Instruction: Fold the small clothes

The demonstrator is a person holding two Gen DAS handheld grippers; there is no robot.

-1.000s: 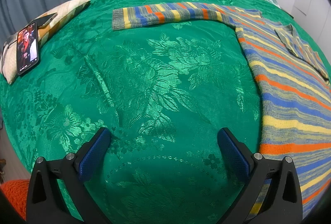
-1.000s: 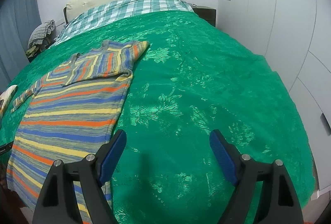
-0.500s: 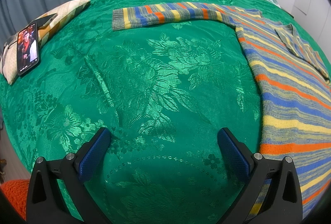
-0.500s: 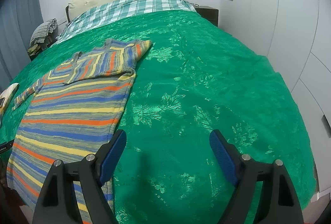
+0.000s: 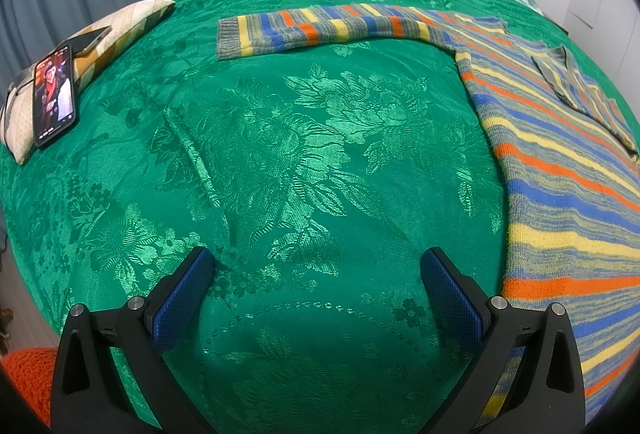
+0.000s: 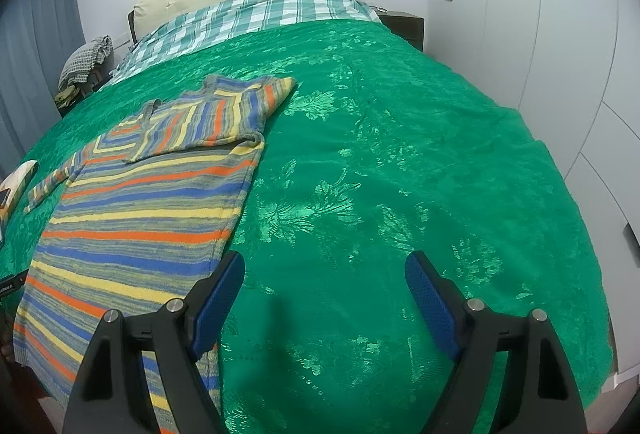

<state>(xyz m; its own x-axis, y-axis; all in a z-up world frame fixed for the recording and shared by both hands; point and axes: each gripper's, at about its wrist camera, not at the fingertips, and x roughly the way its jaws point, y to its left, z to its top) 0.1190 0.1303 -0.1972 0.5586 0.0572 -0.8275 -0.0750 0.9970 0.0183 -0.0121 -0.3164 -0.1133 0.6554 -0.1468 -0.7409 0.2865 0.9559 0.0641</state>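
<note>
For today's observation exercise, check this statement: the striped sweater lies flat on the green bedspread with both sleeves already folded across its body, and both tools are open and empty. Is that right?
Not quite. Only one sleeve is folded across the striped sweater; the other sleeve lies stretched out on the green bedspread, as the left wrist view shows. The left tool and right tool are indeed open and empty.

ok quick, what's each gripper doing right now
left gripper: open, holding nothing, over the green bedspread
right gripper: open, holding nothing, beside the striped sweater
</note>
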